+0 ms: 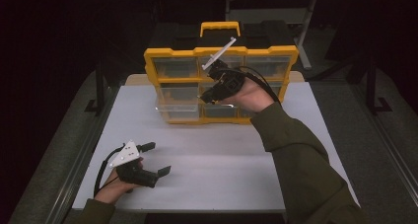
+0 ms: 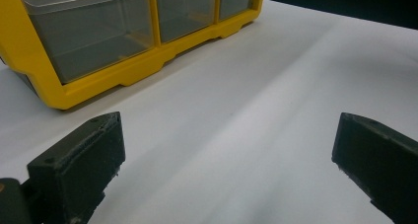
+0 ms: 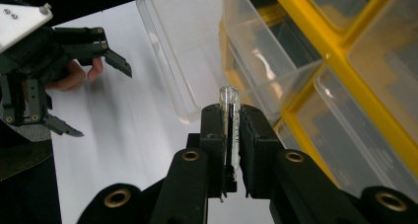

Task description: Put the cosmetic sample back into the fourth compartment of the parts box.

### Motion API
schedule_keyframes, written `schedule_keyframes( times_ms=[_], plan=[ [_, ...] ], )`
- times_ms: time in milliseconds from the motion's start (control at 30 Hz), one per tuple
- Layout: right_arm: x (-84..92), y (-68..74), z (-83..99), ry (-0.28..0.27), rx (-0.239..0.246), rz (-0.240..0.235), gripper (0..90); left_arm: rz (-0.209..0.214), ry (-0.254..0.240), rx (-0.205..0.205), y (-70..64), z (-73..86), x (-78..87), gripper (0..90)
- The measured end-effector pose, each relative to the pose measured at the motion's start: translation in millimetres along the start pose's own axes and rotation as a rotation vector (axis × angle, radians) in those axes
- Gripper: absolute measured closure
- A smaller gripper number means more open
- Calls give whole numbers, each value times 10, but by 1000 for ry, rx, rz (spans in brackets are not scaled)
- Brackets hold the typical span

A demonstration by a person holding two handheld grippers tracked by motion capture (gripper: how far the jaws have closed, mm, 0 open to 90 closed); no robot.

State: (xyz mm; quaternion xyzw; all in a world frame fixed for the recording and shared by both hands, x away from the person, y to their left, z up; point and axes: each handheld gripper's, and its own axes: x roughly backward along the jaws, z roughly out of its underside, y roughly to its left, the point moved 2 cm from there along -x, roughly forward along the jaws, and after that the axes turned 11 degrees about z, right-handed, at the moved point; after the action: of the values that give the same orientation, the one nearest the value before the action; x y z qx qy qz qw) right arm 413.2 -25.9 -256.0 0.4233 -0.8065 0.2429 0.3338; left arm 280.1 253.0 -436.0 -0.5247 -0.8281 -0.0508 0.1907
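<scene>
A yellow organizer (image 1: 167,54) with clear drawers stands upright at the back of the white table (image 1: 207,165). One clear drawer (image 1: 172,108) on its left side is pulled out toward me. My right gripper (image 1: 206,98) hangs in front of the drawers, just right of that drawer. In the right gripper view its jaws (image 3: 230,120) are shut on a small clear tube (image 3: 229,98), which stands up between the pads beside the pulled-out drawer (image 3: 182,46). My left gripper (image 1: 156,158) rests near the front left of the table, open, with nothing between its fingers (image 2: 84,155).
The organizer's yellow frame (image 2: 123,73) shows at the upper left of the left gripper view. White tabletop lies between my left gripper and the organizer. The other hand's open gripper (image 3: 100,99) shows at the left of the right gripper view. Dark floor surrounds the table.
</scene>
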Motion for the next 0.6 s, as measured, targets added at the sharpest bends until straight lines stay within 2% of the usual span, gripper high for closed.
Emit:
schedule_keyframes(
  times_ms=[333, 600],
  plan=[
    [-30, 61, -212, -6, 14, -6, 805, 1, 9, -5, 3, 1, 4, 0],
    [-160, 101, -360, -6, 22, -20, 805, 2, 4, -5, 6, 0, 6, 0]
  ],
)
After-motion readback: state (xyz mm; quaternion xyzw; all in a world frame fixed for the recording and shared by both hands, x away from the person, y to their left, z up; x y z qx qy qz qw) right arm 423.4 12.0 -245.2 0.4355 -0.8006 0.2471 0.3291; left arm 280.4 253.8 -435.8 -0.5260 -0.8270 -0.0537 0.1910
